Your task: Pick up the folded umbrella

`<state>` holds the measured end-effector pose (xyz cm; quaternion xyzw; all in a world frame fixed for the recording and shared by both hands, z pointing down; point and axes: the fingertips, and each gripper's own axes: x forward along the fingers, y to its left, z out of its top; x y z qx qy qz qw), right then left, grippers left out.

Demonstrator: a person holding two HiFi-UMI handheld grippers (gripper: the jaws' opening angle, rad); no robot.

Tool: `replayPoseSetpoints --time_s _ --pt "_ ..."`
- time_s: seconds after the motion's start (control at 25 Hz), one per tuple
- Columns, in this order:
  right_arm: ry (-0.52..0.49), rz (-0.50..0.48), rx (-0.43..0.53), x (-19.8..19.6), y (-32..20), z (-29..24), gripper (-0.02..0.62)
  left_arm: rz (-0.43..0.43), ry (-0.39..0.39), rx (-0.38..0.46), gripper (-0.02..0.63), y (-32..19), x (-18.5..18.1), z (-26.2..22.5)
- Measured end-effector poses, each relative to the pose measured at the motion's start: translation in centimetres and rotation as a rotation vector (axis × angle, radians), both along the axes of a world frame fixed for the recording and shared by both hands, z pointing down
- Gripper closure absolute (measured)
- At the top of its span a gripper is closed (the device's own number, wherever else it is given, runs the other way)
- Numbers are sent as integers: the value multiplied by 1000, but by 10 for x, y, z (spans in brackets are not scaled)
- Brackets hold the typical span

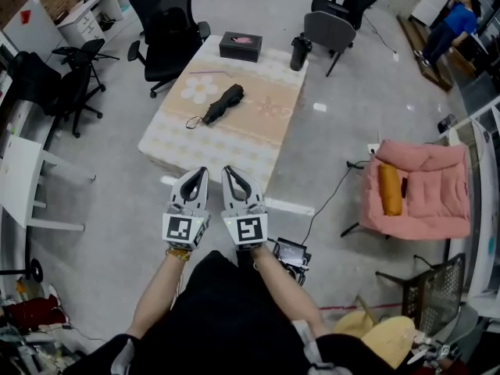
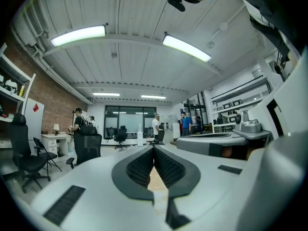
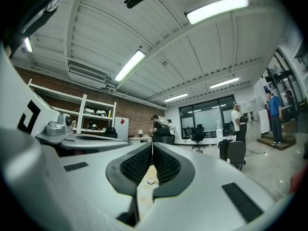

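Observation:
The folded black umbrella (image 1: 223, 104) lies at a slant near the middle of a low table (image 1: 258, 143) covered in a pale patterned cloth, its wrist strap trailing to the left. Both grippers hover side by side just short of the table's near edge and point toward it. My left gripper (image 1: 201, 171) is shut with nothing in it, its ribbed pads meeting tip to tip (image 2: 154, 148). My right gripper (image 1: 229, 170) is also shut and empty (image 3: 152, 146). A strip of the tablecloth shows below each closed pair of jaws. Neither gripper touches the umbrella.
A black box (image 1: 240, 45) and a dark flask (image 1: 298, 53) stand at the table's far end. Black office chairs (image 1: 166, 30) ring the far side. A pink armchair (image 1: 426, 190) with an orange cushion sits at right, a cable running across the floor to it. A white table (image 1: 19, 180) stands at left.

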<state>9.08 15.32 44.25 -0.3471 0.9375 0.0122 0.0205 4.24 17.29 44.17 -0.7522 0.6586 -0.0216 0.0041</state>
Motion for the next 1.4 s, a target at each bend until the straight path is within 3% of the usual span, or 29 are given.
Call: replayPoseSetpoints --time_s 0.32,0.76,1.4 --pt "21 54 -18 -35 -47 6 578 33 10 3 592 -51 -42 -3" --pt "62 165 -8 -93 -101 14 578 162 45 -9 592 -121 -116 6" --pt "43 187 -132 -63 -229 53 578 164 -61 -114 591 -266 -118 48"
